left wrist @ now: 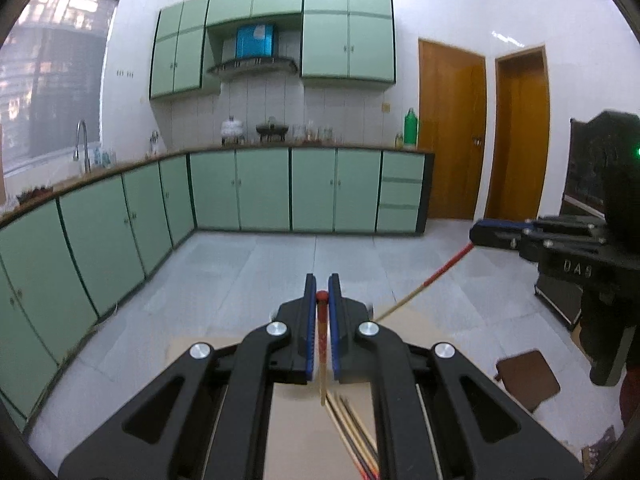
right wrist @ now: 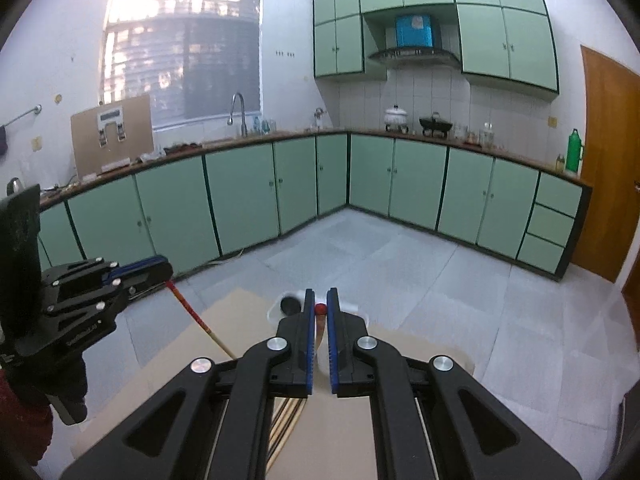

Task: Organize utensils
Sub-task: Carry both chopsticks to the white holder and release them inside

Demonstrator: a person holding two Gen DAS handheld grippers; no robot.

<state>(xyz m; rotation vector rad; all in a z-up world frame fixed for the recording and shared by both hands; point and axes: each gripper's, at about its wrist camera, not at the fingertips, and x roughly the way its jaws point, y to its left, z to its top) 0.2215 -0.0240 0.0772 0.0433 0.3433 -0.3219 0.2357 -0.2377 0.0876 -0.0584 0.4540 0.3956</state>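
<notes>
My left gripper [left wrist: 322, 298] is shut on a chopstick [left wrist: 321, 340] with a red end and a pale lower shaft, held up above a tan table [left wrist: 296, 432]. My right gripper [right wrist: 319, 308] is shut on a second red-ended chopstick [right wrist: 319, 322]. Each gripper shows in the other's view, the right one [left wrist: 476, 236] with its chopstick [left wrist: 424, 284] slanting down, the left one [right wrist: 166, 270] with its chopstick [right wrist: 196, 316] slanting down. Several more chopsticks [left wrist: 352, 428] lie on the table below the grippers and also show in the right wrist view [right wrist: 286, 416].
A white holder with a dark round opening [right wrist: 290, 305] stands at the table's far edge. A brown square mat [left wrist: 528, 380] lies on the tiled floor to the right. Green cabinets [right wrist: 240, 192] line the far walls.
</notes>
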